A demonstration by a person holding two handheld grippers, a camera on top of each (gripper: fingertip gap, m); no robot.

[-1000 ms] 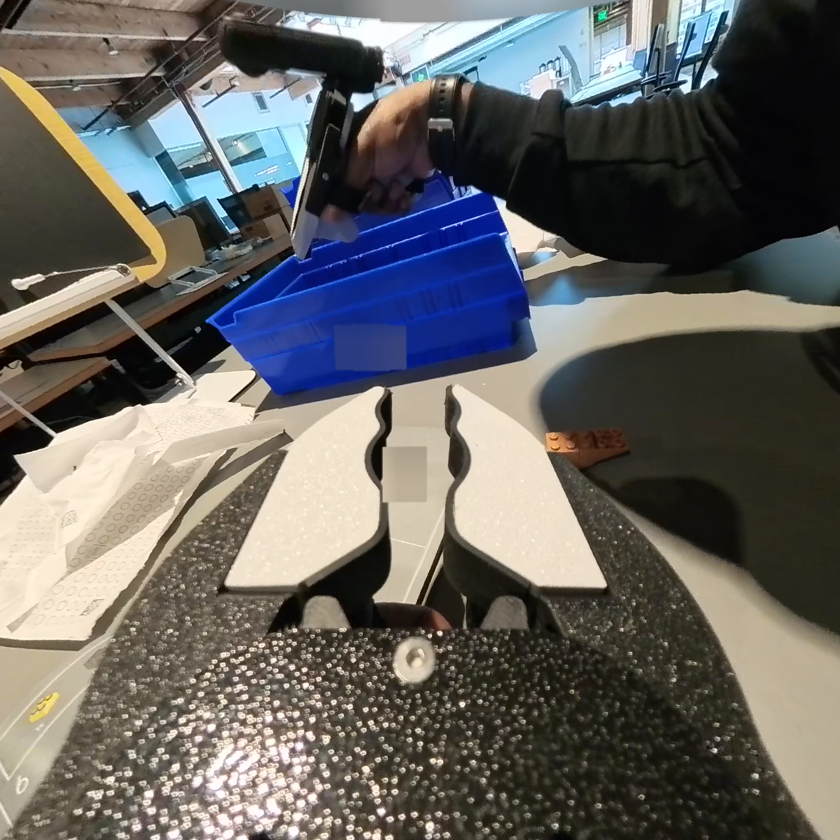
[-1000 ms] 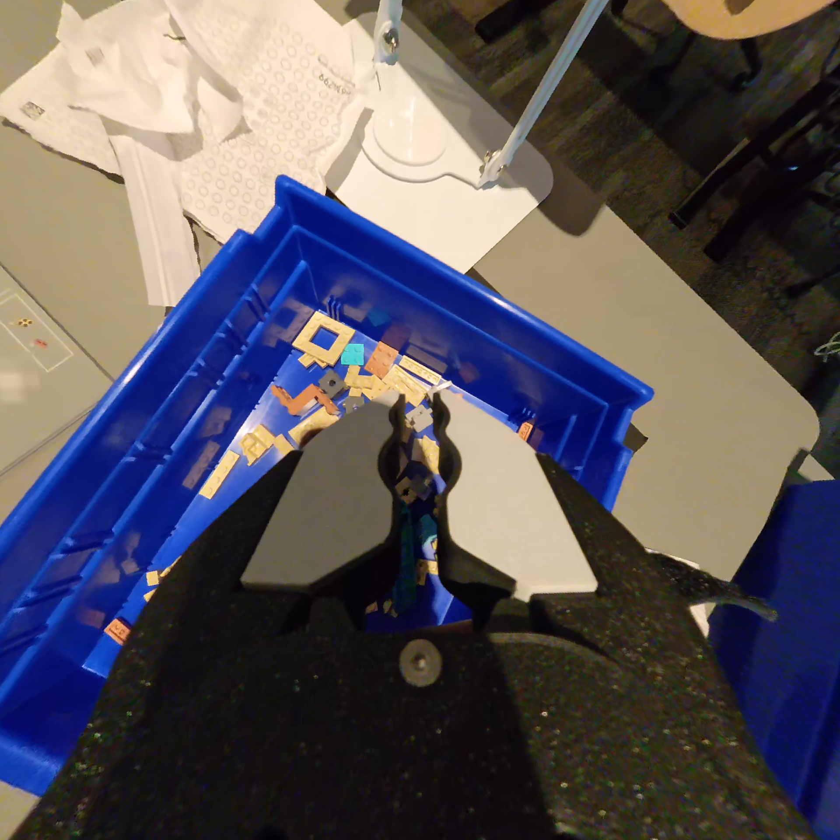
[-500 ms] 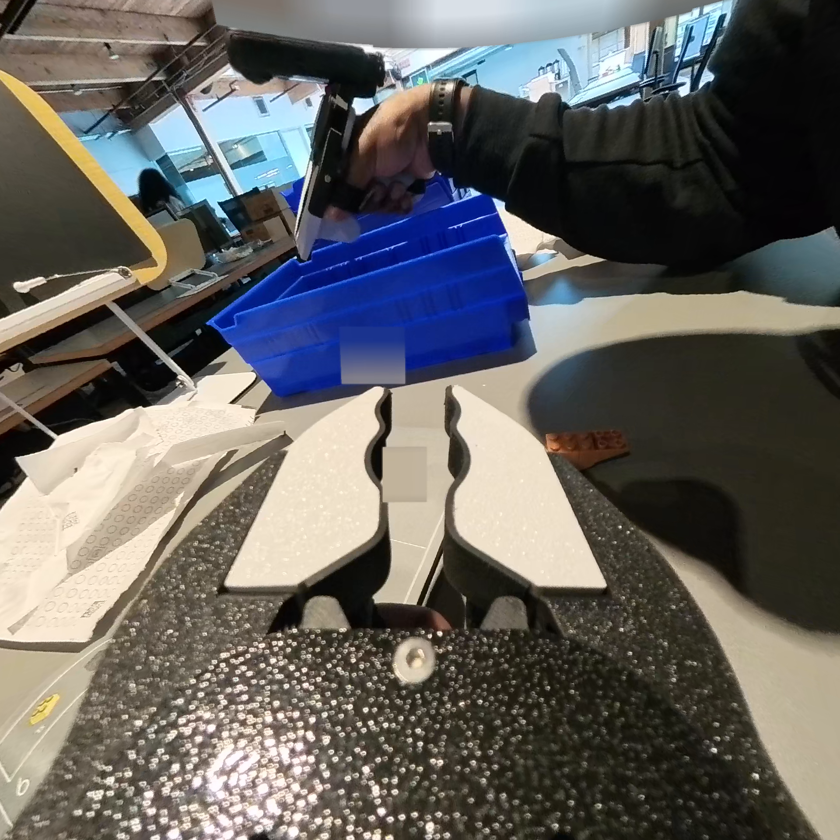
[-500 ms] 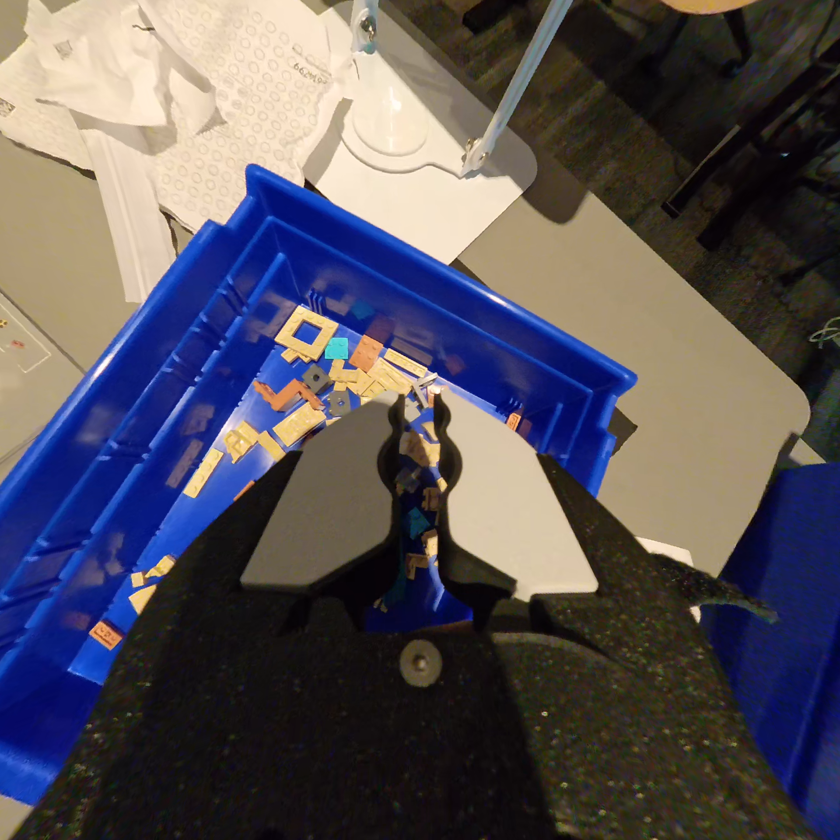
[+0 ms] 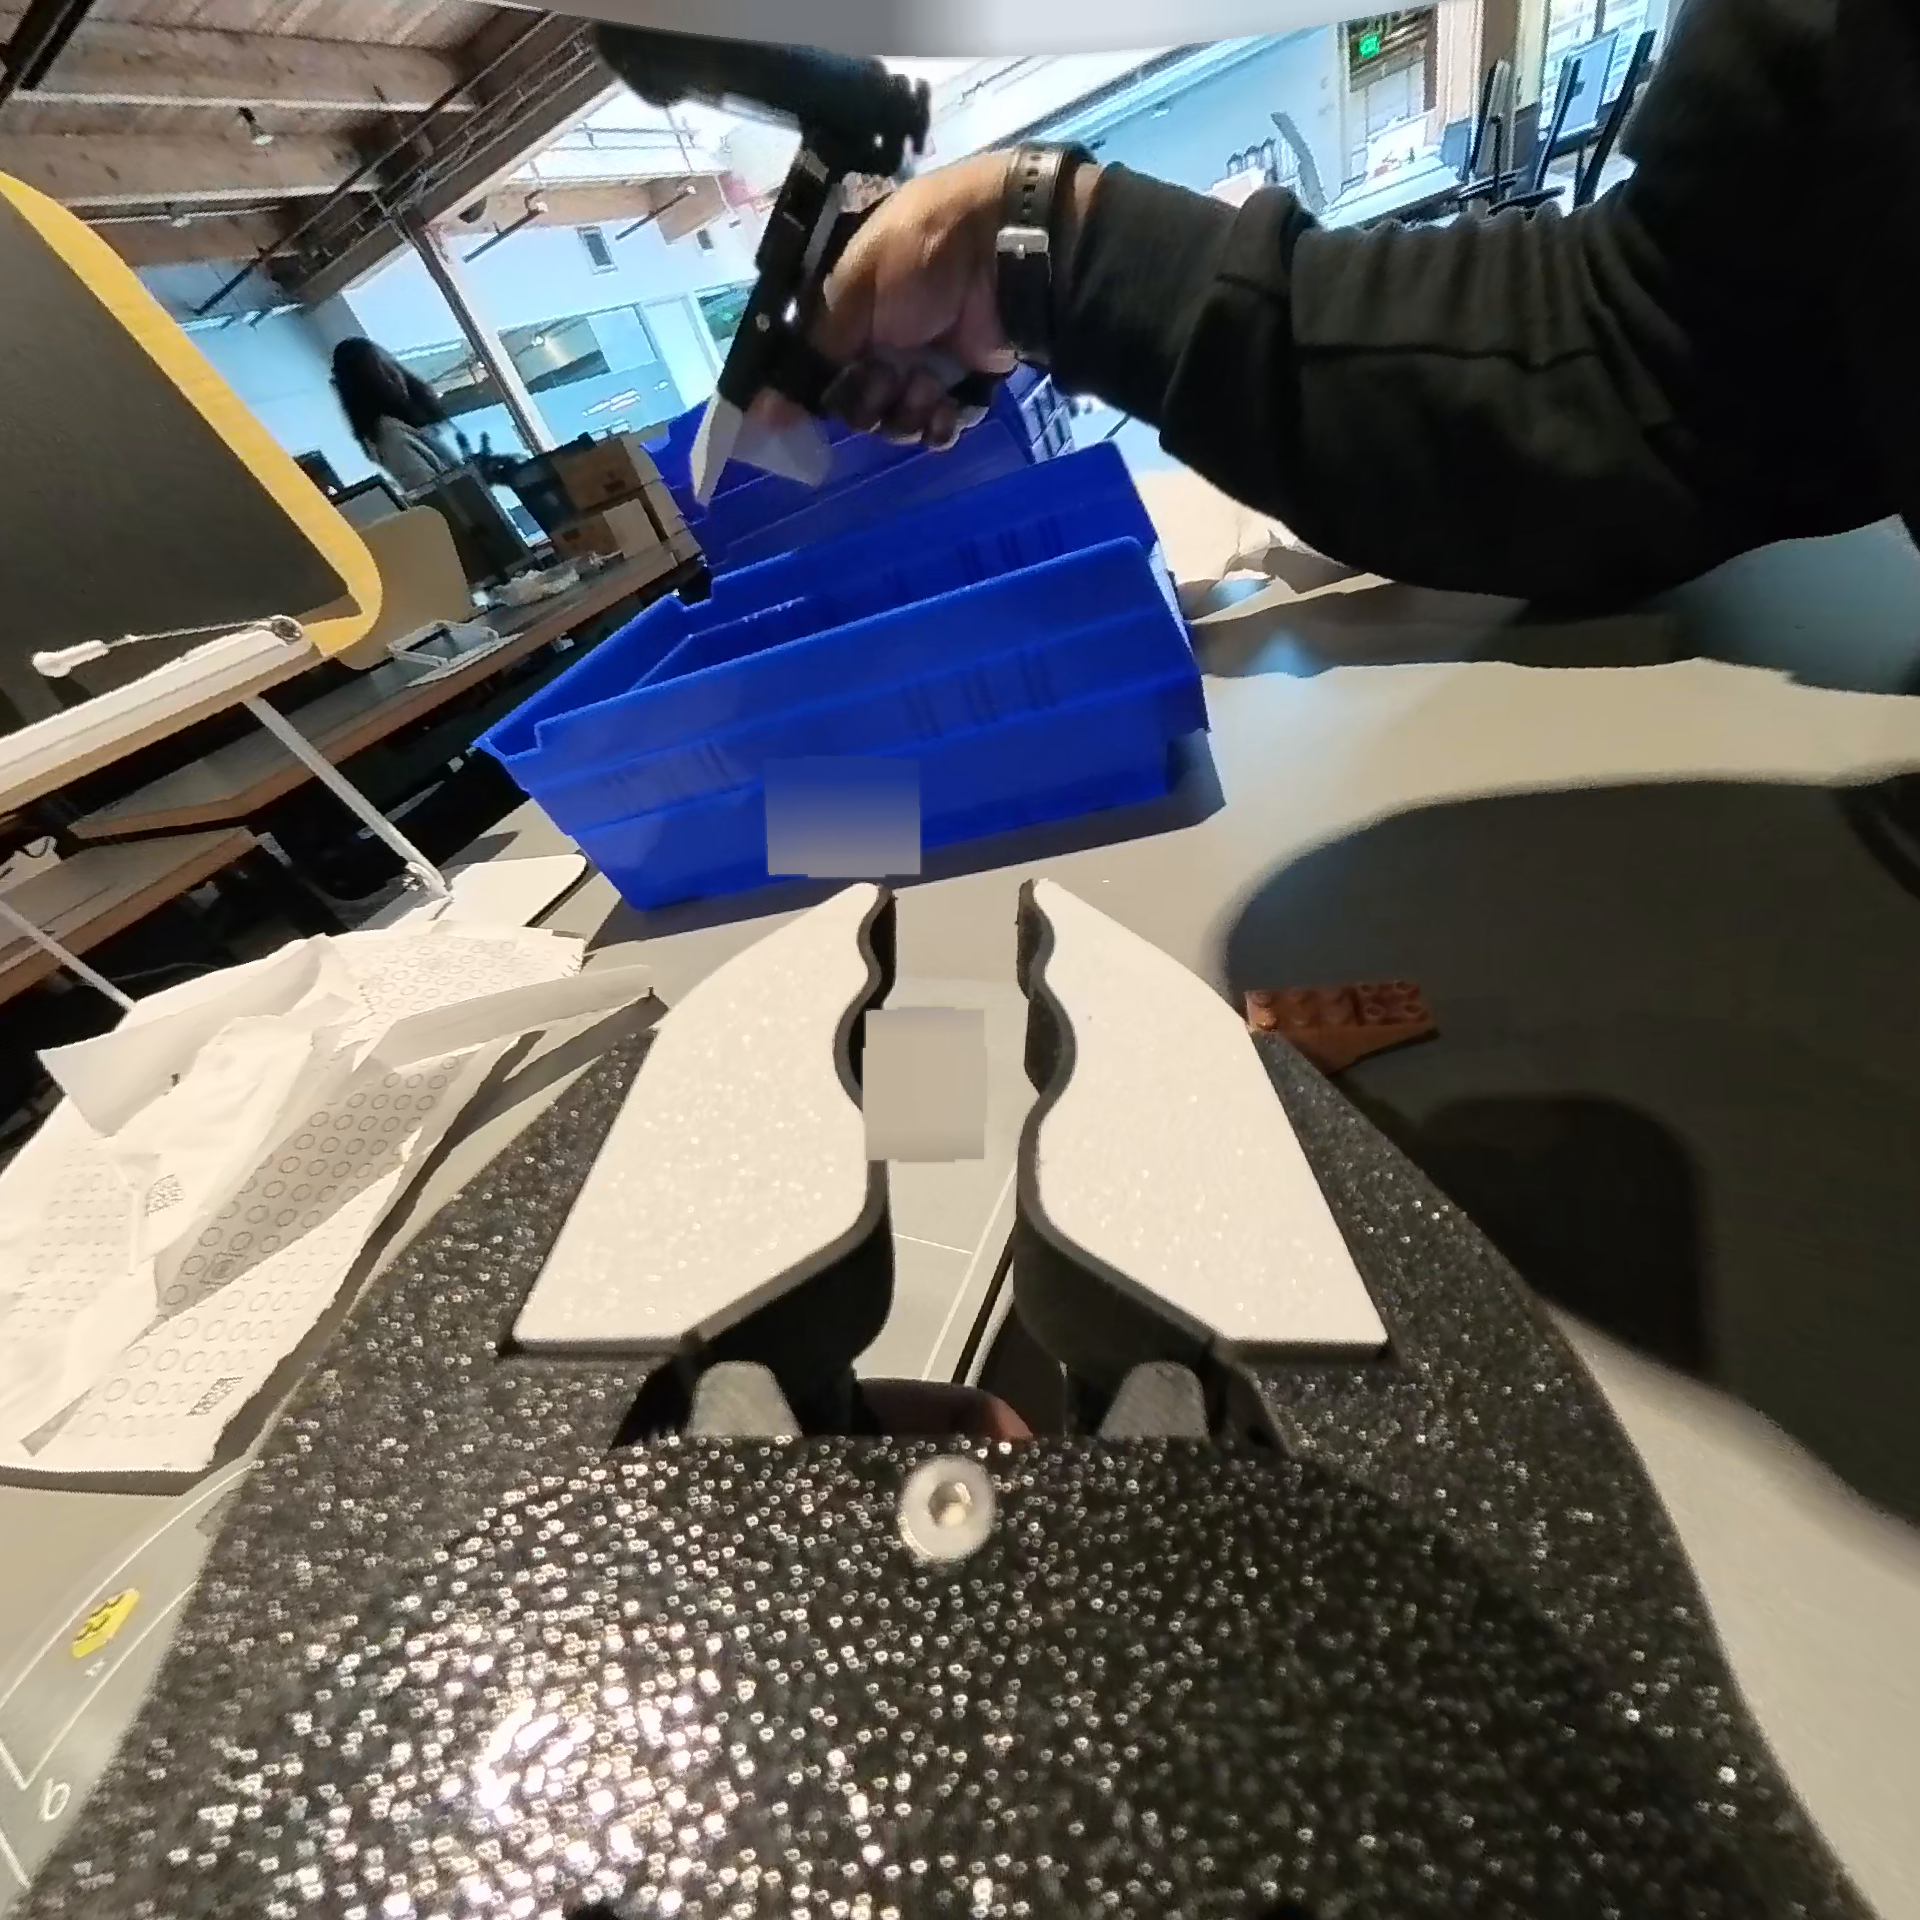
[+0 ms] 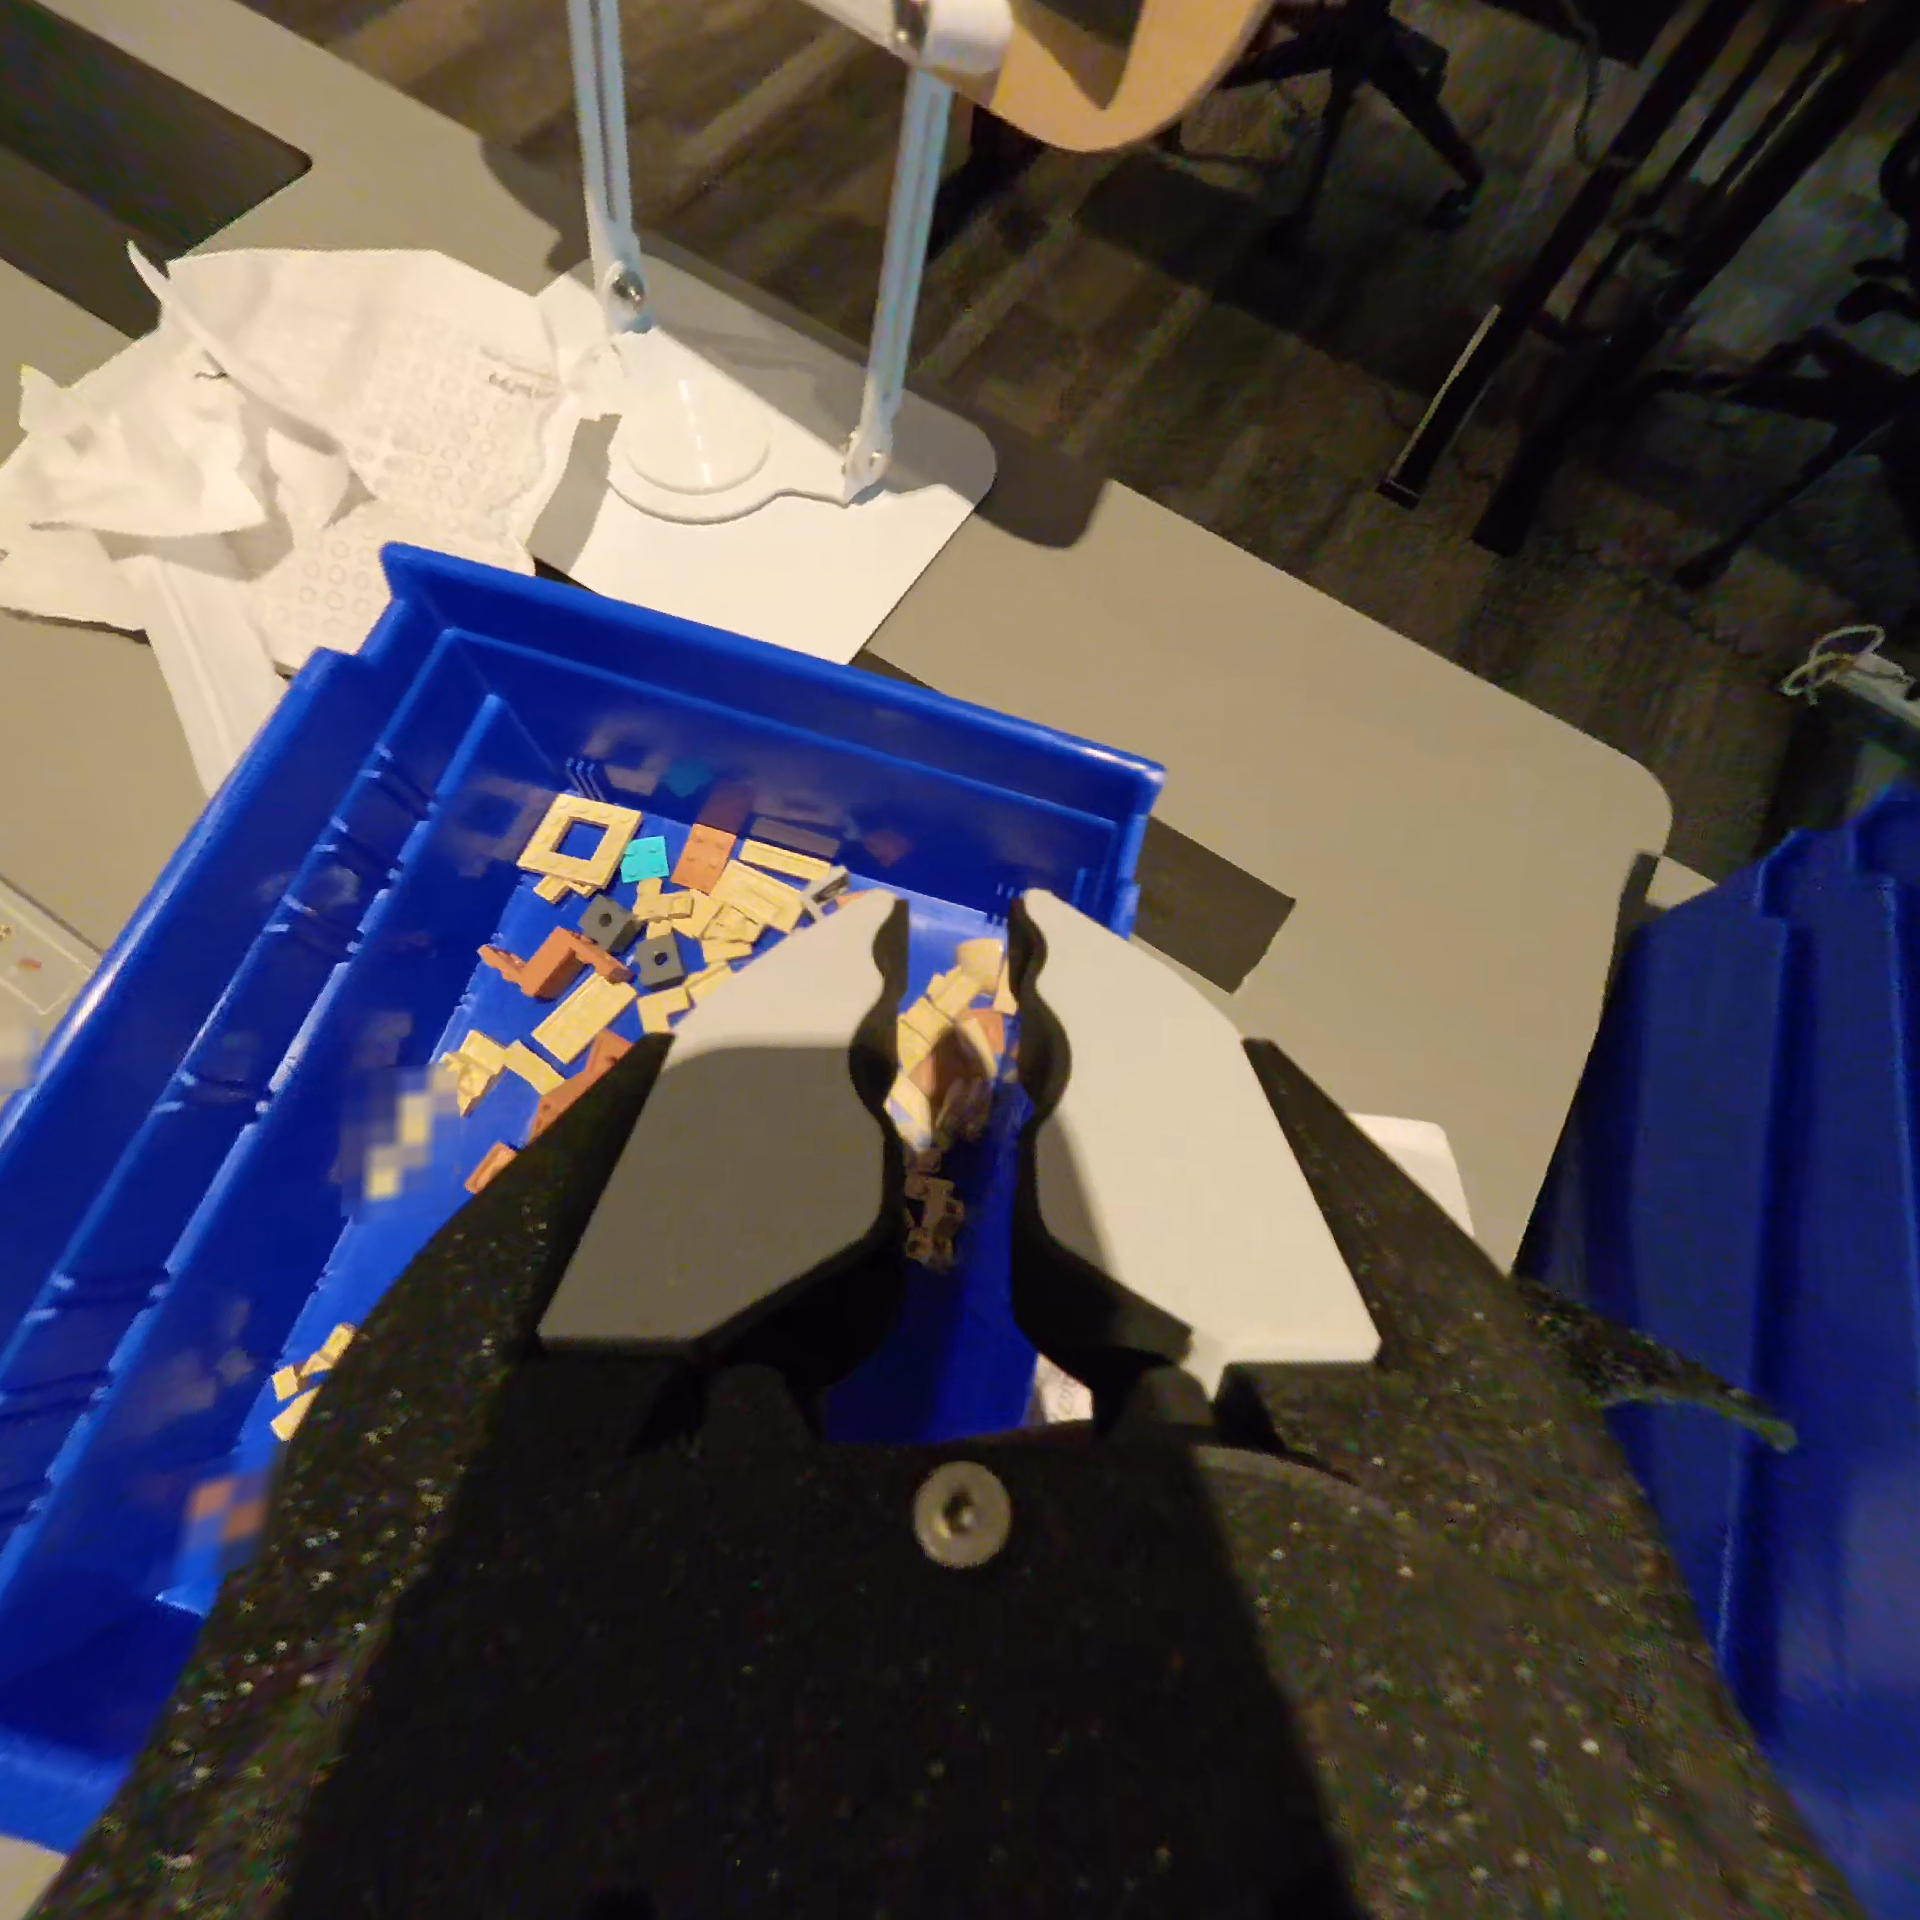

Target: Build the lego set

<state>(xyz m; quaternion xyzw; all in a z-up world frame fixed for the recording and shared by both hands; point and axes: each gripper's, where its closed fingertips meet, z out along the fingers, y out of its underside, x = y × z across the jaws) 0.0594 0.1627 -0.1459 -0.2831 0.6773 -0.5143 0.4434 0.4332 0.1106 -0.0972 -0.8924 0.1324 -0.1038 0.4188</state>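
Observation:
A blue bin (image 6: 790, 707) holds several loose tan, brown, grey and teal lego pieces (image 6: 665, 914). My right gripper (image 6: 956, 909) hangs above the bin's right part, jaws slightly apart and empty. In the left wrist view the right gripper (image 5: 764, 447) shows held in a hand above the blue bin (image 5: 862, 717). My left gripper (image 5: 956, 899) rests low over the grey table, jaws slightly apart and empty. A brown lego plate assembly (image 5: 1340, 1013) lies on the table just right of it.
Crumpled white paper bags (image 5: 229, 1122) lie at the left, also in the right wrist view (image 6: 260, 447). A white lamp base (image 6: 748, 520) stands behind the bin. A second blue bin (image 6: 1766, 1195) stands at the right. The table edge runs behind the bins. Spacing between my two grippers at the tips: around 40 cm.
My right gripper has lifted and shifted toward the bin's right end, and its jaws have opened wider. My left gripper has stayed still.

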